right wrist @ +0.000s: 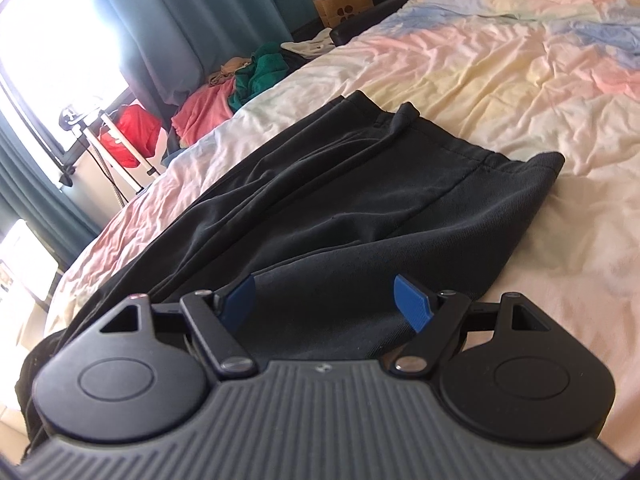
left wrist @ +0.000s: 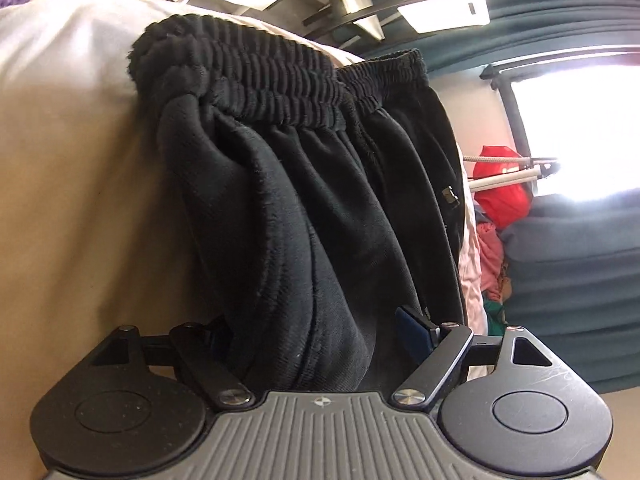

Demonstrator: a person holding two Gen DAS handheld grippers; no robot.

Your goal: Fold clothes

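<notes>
A: Nearest in the left wrist view is the left gripper [left wrist: 320, 328]. Its jaws stand apart on either side of a thick fold of the black trousers [left wrist: 304, 208]. One blue pad [left wrist: 414, 326] is seen just beside the cloth, the other is hidden behind it, so I cannot tell if the pads already press.

B: And the right gripper [right wrist: 326, 302]?

A: It is released. Both blue pads [right wrist: 412, 300] stand wide over the leg part of the trousers [right wrist: 340, 216], and nothing is pinched between them. I think each gripper is placed at one end of the garment so that the two can lift and fold it together.

B: Where does the garment lie?

A: On the bed [right wrist: 520, 80], flat across the pale pastel sheet. The elastic waistband [left wrist: 260, 80] is bunched at the left gripper's side, and the leg hems [right wrist: 400, 120] point away from the right one.

B: What is farther?

A: Past the bed edge, a heap of coloured clothes [right wrist: 240, 88], probably waiting for folding, then a paper bag [right wrist: 344, 0] and teal curtains [right wrist: 180, 20] by the bright window.
</notes>
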